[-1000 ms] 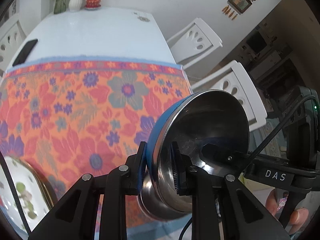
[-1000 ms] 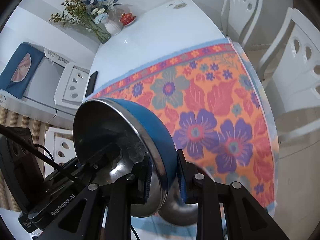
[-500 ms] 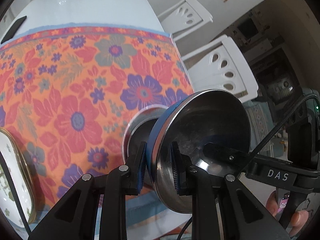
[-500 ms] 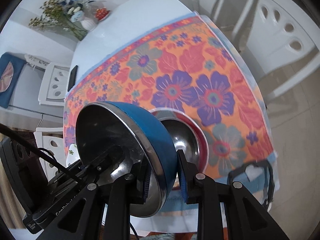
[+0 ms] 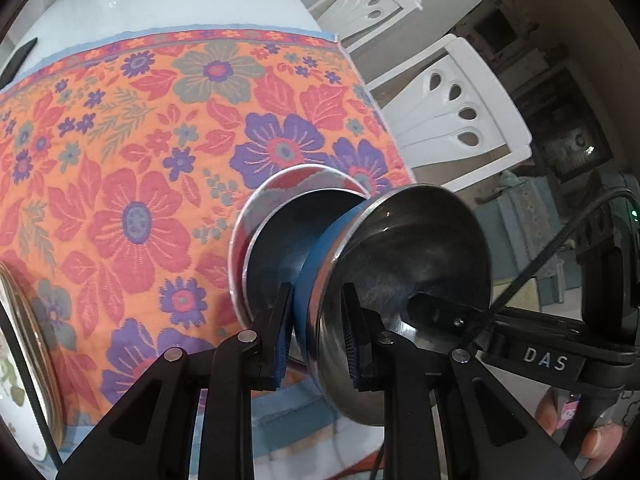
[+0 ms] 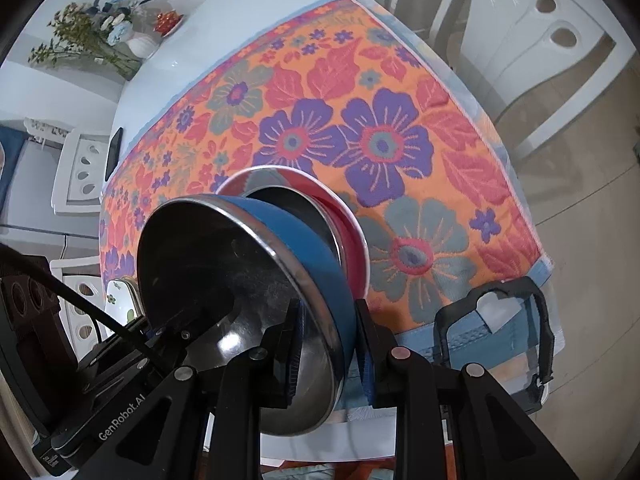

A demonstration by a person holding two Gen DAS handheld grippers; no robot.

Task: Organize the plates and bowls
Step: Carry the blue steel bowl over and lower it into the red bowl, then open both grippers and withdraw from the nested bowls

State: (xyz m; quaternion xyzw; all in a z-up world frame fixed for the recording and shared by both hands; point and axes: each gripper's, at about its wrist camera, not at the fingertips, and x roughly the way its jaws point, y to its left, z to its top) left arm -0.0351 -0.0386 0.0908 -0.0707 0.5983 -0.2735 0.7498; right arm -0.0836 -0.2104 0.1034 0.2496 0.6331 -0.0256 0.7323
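Left tool (image 5: 316, 332) and right tool (image 6: 326, 344) clamped on blue bowl (image 5: 316, 256) rim, bowl tilted steeply, over red bowl (image 5: 276, 188)

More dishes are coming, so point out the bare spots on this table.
Free: the floral cloth beyond the red bowl, toward the white tabletop, and the patch between that bowl and the flowered plate. Crowded: the near edge, where both hand-held grippers pinch the blue bowl over the red one.

Floral orange tablecloth (image 5: 120, 168) over the near part of a white table (image 5: 180, 4). Far end: vase of flowers (image 6: 120, 40), small red dish (image 6: 168, 22). Black phone (image 6: 114, 152) at left edge. White chairs (image 5: 460, 108) at right.
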